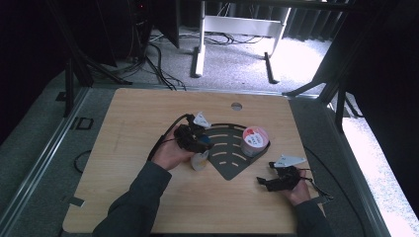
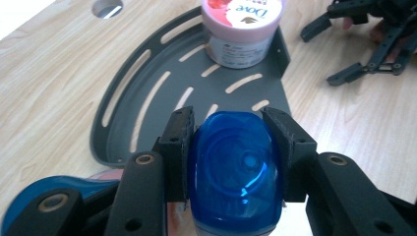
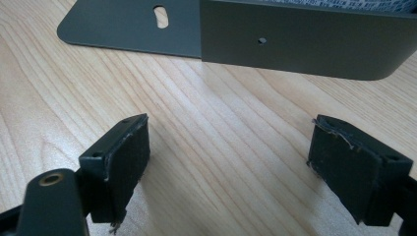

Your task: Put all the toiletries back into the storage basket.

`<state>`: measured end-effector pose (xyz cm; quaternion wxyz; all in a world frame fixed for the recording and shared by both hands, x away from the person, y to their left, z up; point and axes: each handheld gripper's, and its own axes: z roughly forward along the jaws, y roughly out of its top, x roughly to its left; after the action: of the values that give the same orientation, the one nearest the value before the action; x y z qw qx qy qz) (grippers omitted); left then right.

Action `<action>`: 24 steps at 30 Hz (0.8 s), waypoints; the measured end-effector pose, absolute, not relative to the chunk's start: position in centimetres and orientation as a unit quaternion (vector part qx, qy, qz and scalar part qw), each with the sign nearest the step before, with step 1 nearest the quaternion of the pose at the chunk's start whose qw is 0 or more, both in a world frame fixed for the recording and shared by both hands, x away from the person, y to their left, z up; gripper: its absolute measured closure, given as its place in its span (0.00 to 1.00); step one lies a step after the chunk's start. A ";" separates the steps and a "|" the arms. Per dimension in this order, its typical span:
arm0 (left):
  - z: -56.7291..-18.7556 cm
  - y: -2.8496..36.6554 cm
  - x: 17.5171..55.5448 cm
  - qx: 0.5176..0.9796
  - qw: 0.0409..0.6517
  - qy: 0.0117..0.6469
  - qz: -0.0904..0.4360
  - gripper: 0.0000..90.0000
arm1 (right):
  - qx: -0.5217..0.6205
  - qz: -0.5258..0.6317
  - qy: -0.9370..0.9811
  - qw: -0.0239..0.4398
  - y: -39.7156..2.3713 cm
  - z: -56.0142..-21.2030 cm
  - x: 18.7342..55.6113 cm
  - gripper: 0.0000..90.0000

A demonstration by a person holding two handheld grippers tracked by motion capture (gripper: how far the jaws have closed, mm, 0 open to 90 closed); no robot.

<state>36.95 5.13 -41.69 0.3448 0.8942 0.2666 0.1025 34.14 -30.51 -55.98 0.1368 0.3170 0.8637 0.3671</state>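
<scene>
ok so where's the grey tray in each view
High view: tray at the centre of the picture.
Left gripper view: tray in the upper middle, beyond the blue cap.
Right gripper view: tray along the top edge, its wall at right.
Shared landmark: the tray's slots.

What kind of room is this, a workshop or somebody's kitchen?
Probably a lab or recording booth: a wooden table ringed by dark curtains, loose cables on grey carpet, and a metal stand behind.
</scene>
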 end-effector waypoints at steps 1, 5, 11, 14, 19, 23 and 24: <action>-41.7 5.0 36.9 0.896 0.343 0.264 0.104 0.64 | 0.317 0.367 0.864 0.137 -30.5 -56.0 34.1 0.17; -41.6 4.9 36.8 0.899 0.331 0.261 0.119 0.62 | 0.316 0.367 0.864 0.137 -30.5 -56.0 34.1 0.17; -42.2 4.5 37.0 0.908 0.303 0.259 0.125 0.55 | 0.316 0.367 0.864 0.137 -30.5 -56.0 34.1 0.17; -42.4 4.4 37.0 0.912 0.297 0.256 0.123 0.54 | 0.316 0.367 0.864 0.136 -30.5 -56.0 34.1 0.17; -42.7 4.1 37.1 0.919 0.282 0.247 0.122 0.53 | 0.315 0.367 0.864 0.136 -30.5 -56.0 34.1 0.17; -43.0 4.1 37.2 0.922 0.274 0.246 0.116 0.54 | 0.315 0.367 0.864 0.136 -30.5 -56.0 34.1 0.17; -43.0 4.1 37.2 0.925 0.269 0.243 0.116 0.54 | 0.315 0.368 0.864 0.136 -30.5 -56.0 34.1 0.17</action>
<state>37.22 4.07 -43.01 0.2692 0.9247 0.2430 0.1160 34.12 -30.50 -55.97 0.1356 0.3151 0.8644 0.3675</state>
